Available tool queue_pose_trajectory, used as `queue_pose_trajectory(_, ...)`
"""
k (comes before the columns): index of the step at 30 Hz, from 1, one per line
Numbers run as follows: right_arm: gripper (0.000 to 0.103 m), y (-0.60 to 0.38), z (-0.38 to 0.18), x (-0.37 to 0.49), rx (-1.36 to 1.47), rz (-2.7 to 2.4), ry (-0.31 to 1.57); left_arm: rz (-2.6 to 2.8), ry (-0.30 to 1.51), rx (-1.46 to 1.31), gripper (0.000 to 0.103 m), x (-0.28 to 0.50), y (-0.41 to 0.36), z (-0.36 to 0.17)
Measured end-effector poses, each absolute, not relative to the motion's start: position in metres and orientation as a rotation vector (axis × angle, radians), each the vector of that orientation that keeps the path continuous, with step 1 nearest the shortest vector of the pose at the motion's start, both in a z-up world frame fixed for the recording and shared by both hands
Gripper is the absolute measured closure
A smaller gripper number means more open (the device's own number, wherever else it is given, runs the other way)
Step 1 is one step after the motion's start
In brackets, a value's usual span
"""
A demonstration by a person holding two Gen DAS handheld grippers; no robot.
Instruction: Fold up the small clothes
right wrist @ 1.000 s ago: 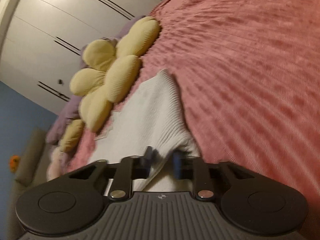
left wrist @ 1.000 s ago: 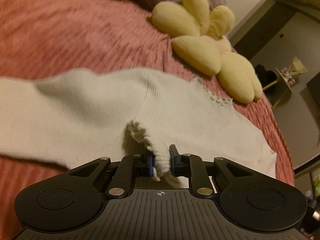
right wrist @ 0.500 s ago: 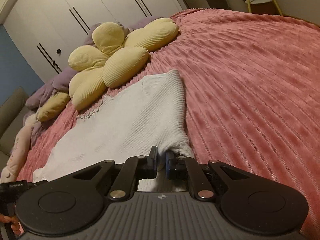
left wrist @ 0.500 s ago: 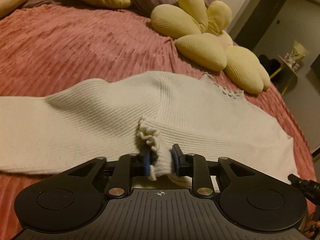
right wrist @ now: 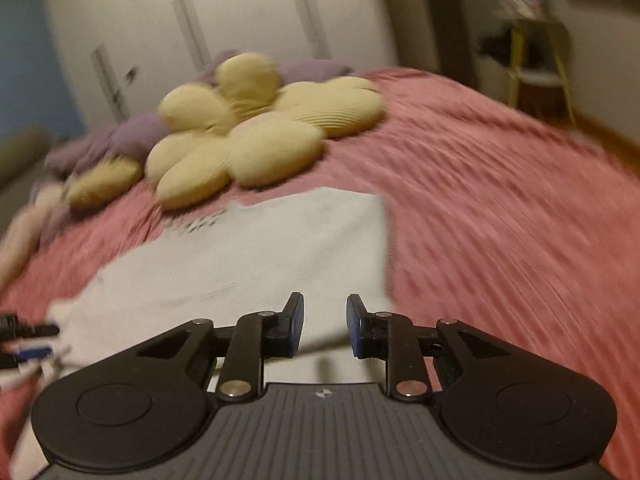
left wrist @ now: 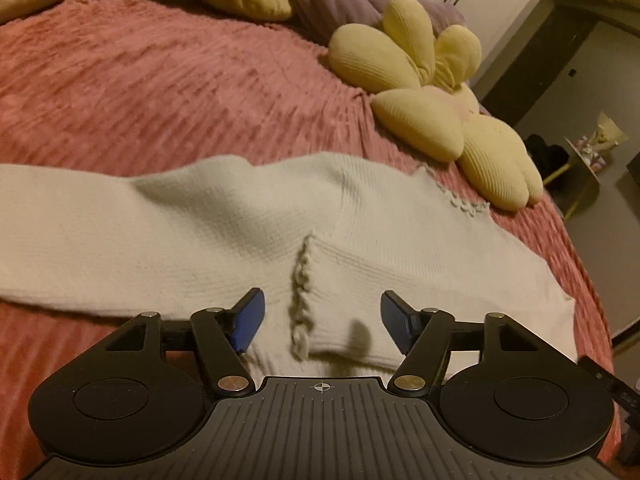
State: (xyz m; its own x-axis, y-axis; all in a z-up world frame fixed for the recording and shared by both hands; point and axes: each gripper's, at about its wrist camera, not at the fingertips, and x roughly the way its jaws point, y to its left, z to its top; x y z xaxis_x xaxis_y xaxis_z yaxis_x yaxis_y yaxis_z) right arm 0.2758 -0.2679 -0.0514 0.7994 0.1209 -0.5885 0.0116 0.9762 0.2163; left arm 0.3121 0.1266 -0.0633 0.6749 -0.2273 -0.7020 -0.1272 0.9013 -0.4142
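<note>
A white knit sweater (left wrist: 180, 224) lies flat on the pink bedspread (left wrist: 160, 92). One sleeve is folded over the body, and its frilled cuff (left wrist: 301, 308) lies between the fingers of my left gripper (left wrist: 322, 322), which is wide open just above it. In the right wrist view the sweater (right wrist: 248, 264) lies below my right gripper (right wrist: 323, 326), which is open and empty over its right edge. That view is blurred by motion.
A yellow flower-shaped cushion (left wrist: 432, 112) lies just beyond the sweater and also shows in the right wrist view (right wrist: 248, 128). Purple pillows (left wrist: 320, 0) lie at the bed's head. A yellow stool (right wrist: 536, 68) stands past the bed's far right edge.
Both grippers have opened and let go of the sweater. The cuff now lies flat on the sweater's body. The right gripper has lifted and turned.
</note>
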Motion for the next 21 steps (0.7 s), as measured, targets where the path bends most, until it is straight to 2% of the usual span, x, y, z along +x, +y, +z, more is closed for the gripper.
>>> queue_pose_trajectory(3,0.084,-0.248,-0.063,0.294,0.096,0.069,0.673,-0.056,0.830,-0.465,0.027,0.310,0.129,-0.065)
queue_pose_trajectory(5,0.086,-0.244,-0.080,0.305,0.008,0.002,0.728,-0.049,0.826,-0.485,0.018,0.307,0.138,-0.064)
queue_pose_trajectory(6,0.086,-0.246,-0.086,0.306,-0.010,-0.019,0.727,-0.034,0.819,-0.497,0.009,0.304,0.145,-0.063)
queue_pose_trajectory(7,0.086,-0.249,-0.089,0.305,-0.011,-0.026,0.708,-0.010,0.808,-0.510,0.006,0.299,0.153,-0.062)
queue_pose_trajectory(10,0.085,-0.247,-0.083,0.300,-0.019,-0.047,0.708,0.059,0.784,-0.600,0.006,0.279,0.189,-0.063)
queue_pose_trajectory(14,0.072,-0.252,-0.069,0.277,0.121,-0.001,0.687,0.218,0.724,-0.726,0.006,0.239,0.258,-0.067)
queue_pose_trajectory(16,0.070,-0.253,-0.067,0.259,0.158,0.005,0.689,0.335,0.677,-0.786,0.006,0.217,0.297,-0.071)
queue_pose_trajectory(21,0.064,-0.248,-0.072,0.222,0.178,0.004,0.713,0.447,0.476,-1.114,0.011,0.167,0.373,-0.087)
